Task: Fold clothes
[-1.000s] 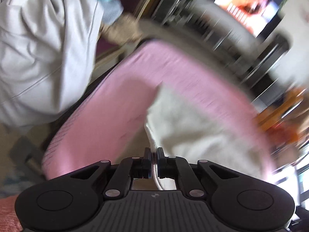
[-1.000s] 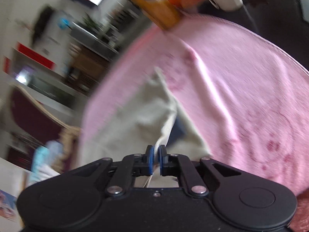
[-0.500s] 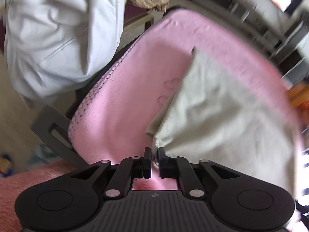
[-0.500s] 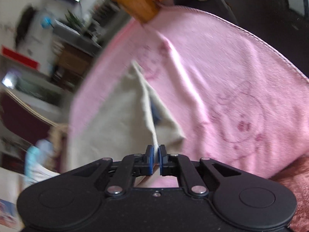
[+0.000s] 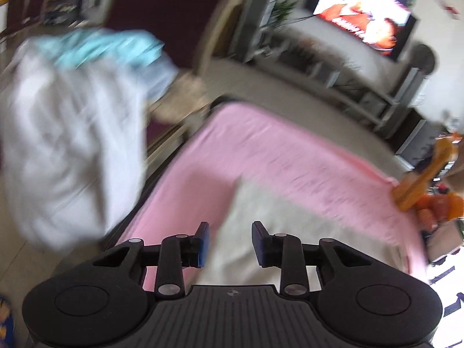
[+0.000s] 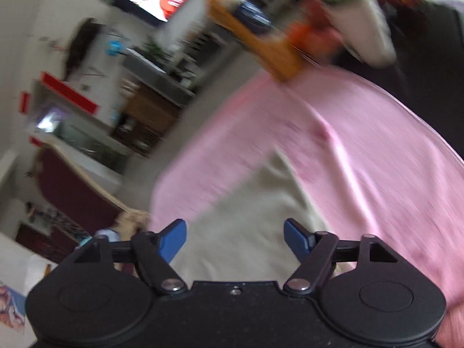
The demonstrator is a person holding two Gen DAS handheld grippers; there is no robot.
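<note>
A cream garment [image 5: 278, 232] lies flat on a pink towel [image 5: 261, 156] that covers a raised surface. My left gripper [image 5: 230, 243] hovers over the garment's near left edge, open, with nothing between its blue pads. In the right wrist view the same cream garment [image 6: 249, 232] rests on the pink towel [image 6: 362, 156], and my right gripper [image 6: 235, 239] stands wide open above its near edge, holding nothing. Both views are motion-blurred.
A pile of white and light blue clothes [image 5: 72, 121] hangs at the left. An orange box [image 5: 420, 179] and orange items sit at the towel's far right corner; the orange box [image 6: 261, 43] shows again in the right wrist view. A television [image 5: 365, 20] and shelves stand behind.
Both grippers, shut on the cream garment's edges before, have opened and let it go. The garment now lies flat on the towel, and both grippers have drawn back and tilted upward.
</note>
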